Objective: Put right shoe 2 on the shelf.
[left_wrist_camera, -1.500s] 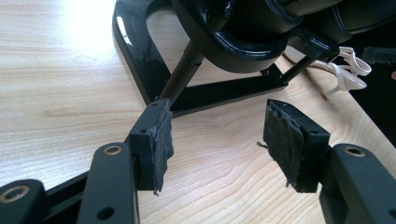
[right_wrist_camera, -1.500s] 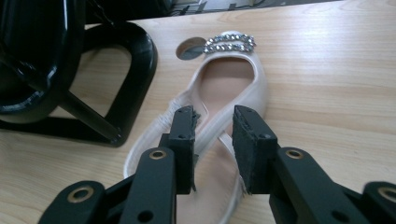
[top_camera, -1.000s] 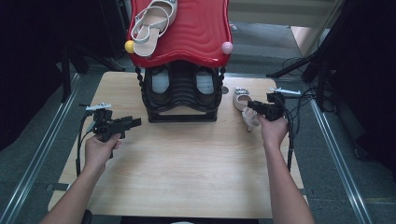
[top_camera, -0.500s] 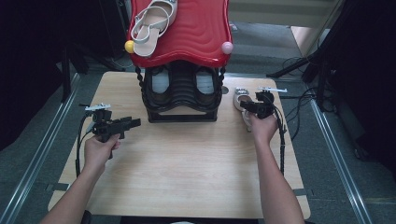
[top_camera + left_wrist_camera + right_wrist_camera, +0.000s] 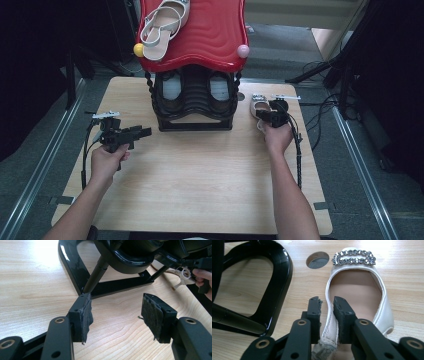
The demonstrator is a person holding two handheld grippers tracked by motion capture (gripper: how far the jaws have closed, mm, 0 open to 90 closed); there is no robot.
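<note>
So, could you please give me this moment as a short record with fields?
Work in hand: picking up the white flat shoe by its side wall
Right gripper: jaws just closing astride the shoe wall
Left gripper: open, nothing between the jaws
Shoe rack: black frame, red top, a sandal on top
Table: light wood

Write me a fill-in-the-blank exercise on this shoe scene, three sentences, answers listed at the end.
1. The right claw straddles the side wall of a cream ____ with a jewelled buckle.
2. On the red top of the black rack lies a pale ____.
3. The left claw, with nothing between its pads, stands ____.

Missing words: shoe; sandal; open
</note>
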